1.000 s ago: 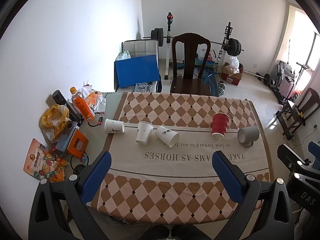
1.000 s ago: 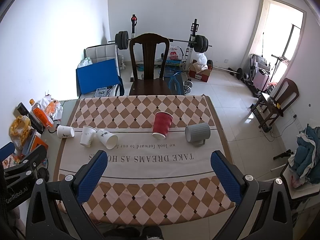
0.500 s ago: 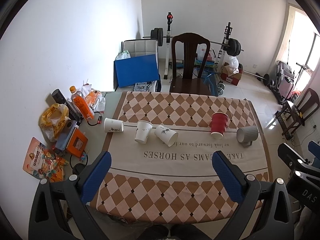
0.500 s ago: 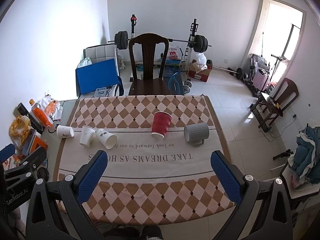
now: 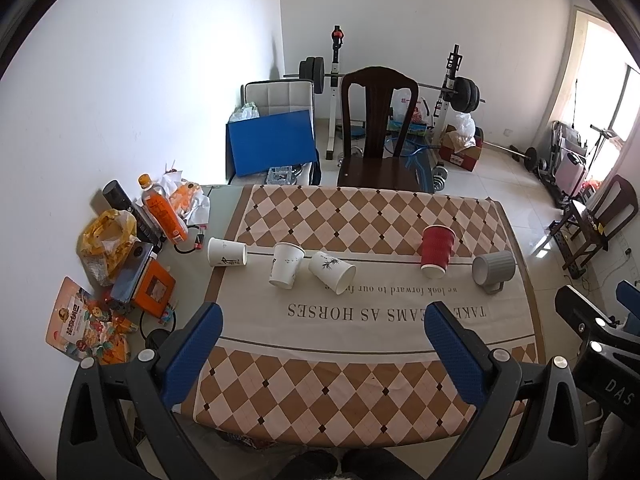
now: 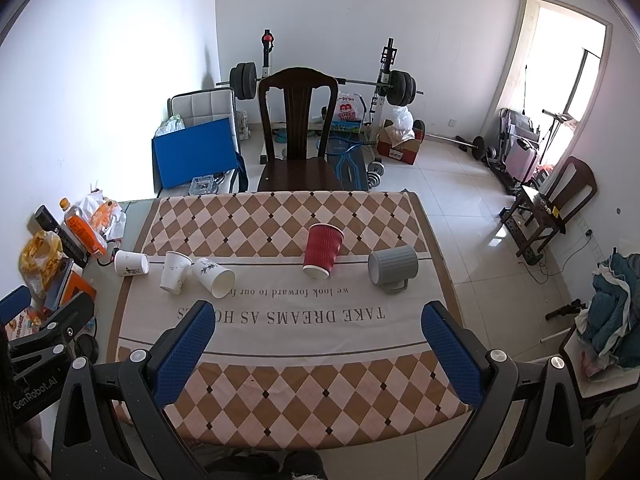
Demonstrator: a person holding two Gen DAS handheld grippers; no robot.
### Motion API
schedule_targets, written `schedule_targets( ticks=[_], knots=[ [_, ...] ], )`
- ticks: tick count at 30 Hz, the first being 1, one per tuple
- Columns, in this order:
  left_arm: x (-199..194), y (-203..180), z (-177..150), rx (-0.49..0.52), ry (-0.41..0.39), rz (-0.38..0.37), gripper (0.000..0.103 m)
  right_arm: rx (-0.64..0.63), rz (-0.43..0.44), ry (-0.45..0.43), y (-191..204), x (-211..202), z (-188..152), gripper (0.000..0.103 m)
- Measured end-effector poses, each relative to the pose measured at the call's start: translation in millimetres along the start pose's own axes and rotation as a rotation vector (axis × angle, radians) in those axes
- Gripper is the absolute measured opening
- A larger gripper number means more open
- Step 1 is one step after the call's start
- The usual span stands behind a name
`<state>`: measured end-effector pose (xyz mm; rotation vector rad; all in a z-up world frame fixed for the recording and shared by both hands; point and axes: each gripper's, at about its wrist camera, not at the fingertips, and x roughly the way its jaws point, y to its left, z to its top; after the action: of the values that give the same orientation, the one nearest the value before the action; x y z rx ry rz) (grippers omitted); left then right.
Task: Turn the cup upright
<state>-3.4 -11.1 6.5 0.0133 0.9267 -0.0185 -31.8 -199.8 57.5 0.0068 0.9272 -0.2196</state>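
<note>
Five cups sit in a row across the checked tablecloth (image 5: 360, 364). A white paper cup (image 5: 226, 252) lies on its side at the left. A second white cup (image 5: 285, 265) stands upside down, and a third (image 5: 332, 272) lies tilted beside it. A red ribbed cup (image 5: 437, 251) (image 6: 322, 251) stands upside down. A grey mug (image 5: 493, 268) (image 6: 393, 267) lies on its side at the right. My left gripper (image 5: 324, 354) and right gripper (image 6: 316, 354) are open and empty, held high above the table's near edge.
Bottles, snack bags and an orange box (image 5: 154, 289) clutter the table's left end. A dark wooden chair (image 5: 378, 136) stands at the far side. Weights and a barbell rack (image 6: 384, 84) fill the room behind. The floor at the right holds a small chair (image 6: 560, 204).
Both grippers have risen and pulled back a little, so the cups look slightly smaller. Nothing on the table has moved.
</note>
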Motion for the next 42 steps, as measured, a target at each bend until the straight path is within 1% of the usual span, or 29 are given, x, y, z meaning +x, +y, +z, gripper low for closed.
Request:
schedule_targets(
  ticks=[1,2,6,10,14,17,22,26,28,35,40,42],
  knots=[
    [0.5,-0.9,-0.2,0.002,0.002,-0.002,0.103,-0.001,0.000,0.000,-0.3,0.6,-0.3,0.103],
    [-7.6,-14.5,3.1,0.003,0.004,-0.005,0.103,-0.001,0.001,0.001,-0.3,0.5,-0.4,0.103],
    [-3.8,-15.4,6.2,0.000,0.017,-0.005,0.103,0.014,0.003,0.014,-0.1,-0.5,0.2,0.103],
    [17.7,2.1,9.6,-0.018,0.033,0.023,0.103,0.048,0.008,0.045,-1.0,10.6,-0.6,0.103],
    [56.1,33.7,6.0,-0.045,0.081,0.087,0.103,0.056,-0.002,0.111,16.2,38.8,-10.5,0.103],
    [89.9,67.8,-4.4,-0.063,0.143,0.136,0.103,0.040,-0.015,0.172,38.3,70.7,-17.6,0.103],
    [146.9,114.1,-20.0,-0.095,0.233,0.237,0.103,0.011,-0.014,0.275,80.6,138.9,-35.8,0.103],
    [193.1,144.7,-28.9,-0.135,0.324,0.282,0.103,-0.045,-0.028,0.354,124.8,195.3,-52.7,0.103],
    [213.4,156.1,-32.7,-0.153,0.361,0.301,0.103,-0.077,-0.016,0.396,146.5,224.8,-59.8,0.103],
    [282.5,185.5,-37.7,-0.241,0.493,0.337,0.103,-0.192,0.008,0.516,214.4,312.2,-72.6,0.103],
    [329.3,199.7,-29.7,-0.332,0.558,0.321,0.103,-0.243,0.019,0.579,243.2,360.1,-69.1,0.103],
    [345.4,204.7,-24.7,-0.379,0.570,0.297,0.103,-0.250,0.022,0.607,249.9,377.6,-68.6,0.103]
  ],
)
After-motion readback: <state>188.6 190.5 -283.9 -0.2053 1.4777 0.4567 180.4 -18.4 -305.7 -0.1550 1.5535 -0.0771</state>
